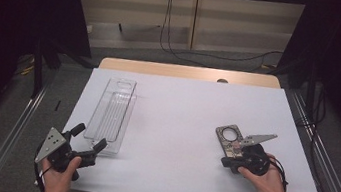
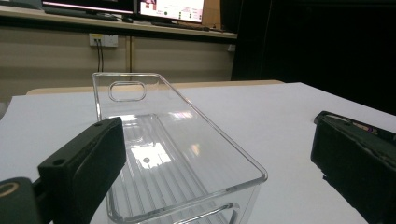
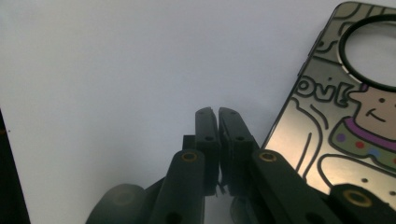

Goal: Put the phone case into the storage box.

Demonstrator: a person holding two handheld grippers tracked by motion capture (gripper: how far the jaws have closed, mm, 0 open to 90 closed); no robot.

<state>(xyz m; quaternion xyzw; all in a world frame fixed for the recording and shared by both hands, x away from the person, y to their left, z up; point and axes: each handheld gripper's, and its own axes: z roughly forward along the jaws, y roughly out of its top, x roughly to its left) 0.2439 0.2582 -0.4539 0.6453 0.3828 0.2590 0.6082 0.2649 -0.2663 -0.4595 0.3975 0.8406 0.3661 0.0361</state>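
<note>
Left tongs (image 1: 87, 141): we see them spread open, at 7 o'clock on the worktop (image 1: 180, 122), just short of the clear plastic bin (image 1: 113, 113).
Right tongs (image 3: 218, 122): pressed together, gripping nothing.
Phone case (image 1: 230, 140): lying flat at 4 o'clock, just beside the right tongs.

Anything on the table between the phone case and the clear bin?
Nothing visible. The phone case lies by the right gripper, the clear bin by the left gripper, with bare white table between them.
</note>
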